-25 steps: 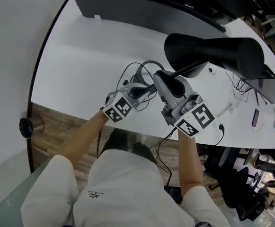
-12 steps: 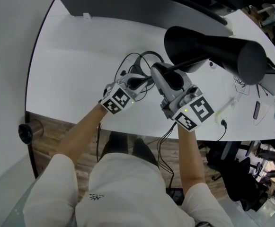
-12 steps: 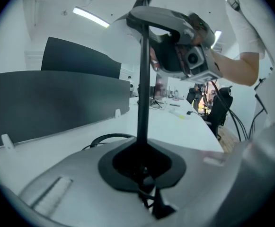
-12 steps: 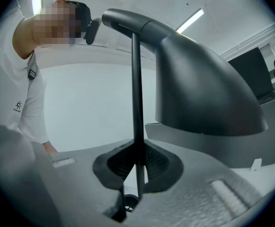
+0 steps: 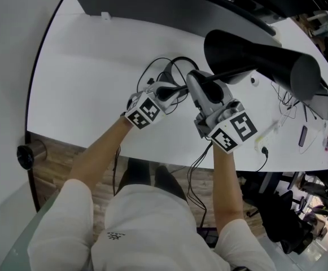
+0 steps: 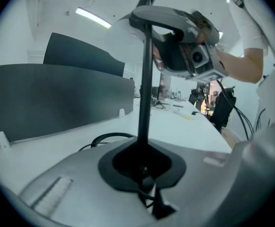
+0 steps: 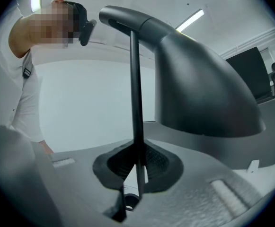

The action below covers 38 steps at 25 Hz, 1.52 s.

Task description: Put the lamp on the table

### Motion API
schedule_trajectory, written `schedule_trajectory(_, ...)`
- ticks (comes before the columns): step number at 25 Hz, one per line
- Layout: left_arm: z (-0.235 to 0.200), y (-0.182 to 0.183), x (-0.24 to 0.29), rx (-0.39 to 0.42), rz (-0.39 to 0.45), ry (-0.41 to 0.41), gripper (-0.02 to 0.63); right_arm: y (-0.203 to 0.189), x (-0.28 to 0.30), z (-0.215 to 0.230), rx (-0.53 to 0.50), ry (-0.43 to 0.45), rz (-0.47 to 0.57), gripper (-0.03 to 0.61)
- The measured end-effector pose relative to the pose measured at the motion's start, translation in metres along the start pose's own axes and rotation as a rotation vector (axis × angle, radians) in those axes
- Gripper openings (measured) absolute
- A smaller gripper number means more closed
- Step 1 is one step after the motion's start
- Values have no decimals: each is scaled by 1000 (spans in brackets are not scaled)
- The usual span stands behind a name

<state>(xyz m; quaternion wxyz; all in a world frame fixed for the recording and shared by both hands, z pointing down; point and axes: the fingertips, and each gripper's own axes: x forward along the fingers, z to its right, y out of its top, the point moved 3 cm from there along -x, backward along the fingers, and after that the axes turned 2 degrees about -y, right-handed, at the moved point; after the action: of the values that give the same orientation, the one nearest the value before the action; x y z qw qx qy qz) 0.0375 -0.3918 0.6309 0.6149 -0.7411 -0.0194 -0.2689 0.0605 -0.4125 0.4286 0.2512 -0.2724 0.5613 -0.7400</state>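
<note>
The lamp [image 5: 265, 61], black with a broad hood [image 7: 199, 89], is in your grip over the white tabletop [image 5: 90, 83]. Its thin stem [image 6: 144, 79] leans above the tabletop's near half, and the hood hangs toward the tabletop's right side. Your left gripper [image 6: 144, 167] has its fingers clamped low on the stem. Your right gripper [image 7: 137, 169] has its fingers clamped on the same stem, higher up. You cannot tell whether the lamp's foot touches the tabletop. A black cable [image 5: 159, 66] loops on the tabletop just beyond your grippers. A dark panel [image 5: 169, 7] stands along the tabletop's far edge. Each gripper's cube [image 5: 145, 110] carries black-and-white square markers.
</note>
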Motion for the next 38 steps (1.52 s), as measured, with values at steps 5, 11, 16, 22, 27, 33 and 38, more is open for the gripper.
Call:
schedule_trajectory(5,-8,-3,6,-2,23,7,11,-4,6,4,-7,-15,-8,25)
schedule_trajectory(11,-10,-7,15,-15,34,3,11,-11,10,10,-5,-36,-20,25)
schedule_trajectory(16,-15,-15,16,-25,28,-7,11,-16,17,9,-17,-34,-30,25)
schedule_trajectory(22,-17,-19,15,-33,46,-12,11,-19,23,3,-27,-34,-34,25)
schedule_trajectory(27,-19,-20,17,-34,46,-12,12,-22,24,2,-47,-28,-38,25)
schedule_trajectory(33,-19,-18,19,-27,63,1,12,-26,25,-1,-63,-24,-26,26)
schedule_trajectory(38,-16,-20,20,-30,75,22,11,-27,23,-3,-78,-10,-5,26)
